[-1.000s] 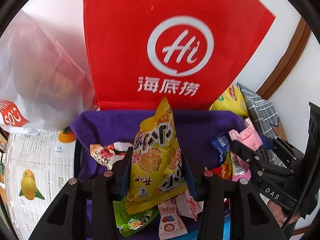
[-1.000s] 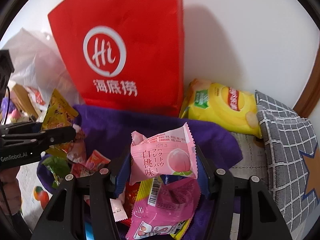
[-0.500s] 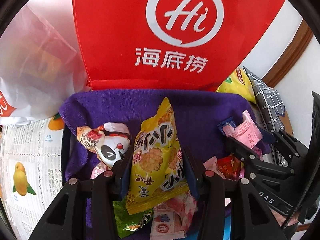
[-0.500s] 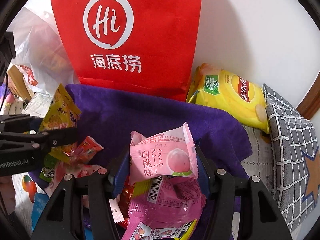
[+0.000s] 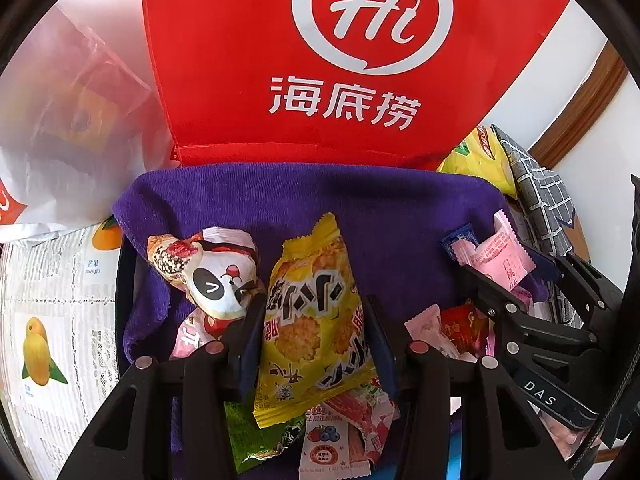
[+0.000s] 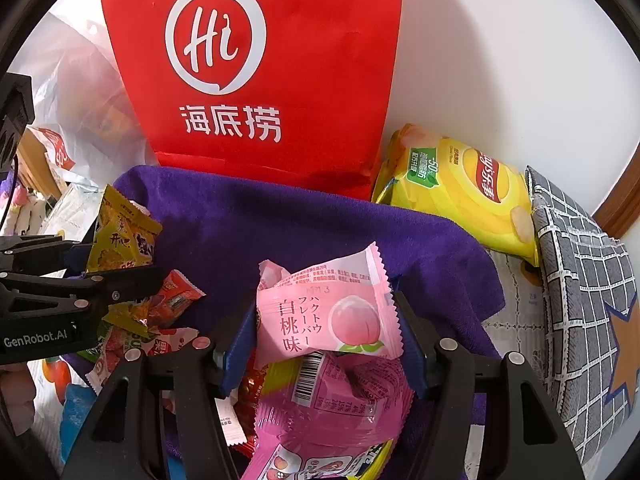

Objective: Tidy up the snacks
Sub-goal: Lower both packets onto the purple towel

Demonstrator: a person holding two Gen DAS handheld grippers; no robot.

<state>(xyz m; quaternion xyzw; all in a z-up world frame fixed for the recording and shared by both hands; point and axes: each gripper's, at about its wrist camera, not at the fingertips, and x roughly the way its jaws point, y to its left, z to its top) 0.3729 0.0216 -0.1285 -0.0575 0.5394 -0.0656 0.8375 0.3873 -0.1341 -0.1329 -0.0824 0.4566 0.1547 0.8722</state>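
Two hand-held tongs over a purple towel point(image 5: 304, 208) that lines a shallow container near the back edge of the bench, just in front of an upright red paper bag point(image 5: 320, 60). The towel appears to serve as the collecting place, since loose snacks already lie heaped along its near side, among them a panda-print packet point(image 5: 218, 276) and a pink barcode packet point(image 6: 340, 396). The far half of the towel is bare, which is probably why both packets are carried toward it.

Left tongs point(image 5: 312, 340): partly closed, pinching a yellow rice-cracker packet point(image 5: 316, 320) by its lower half, the packet standing upright between the pads. Holding it low leaves the top free, so it can be set down flat; this is a judgement.

Right tongs point(image 6: 328, 320): the jaws have just been opening, with a pink peach-flavour packet point(image 6: 328, 312) between them. The right pad stands clear of the packet edge, and the left pad's contact cannot be told; the packet seems to rest on the heap beneath, which suggests a release in progress.

A yellow crisp bag point(image 6: 460, 188) and a grey checked cloth point(image 6: 580, 300) lie toward the right edge of the bench, outside the towel; a white plastic bag point(image 5: 68, 128) sits at the left.
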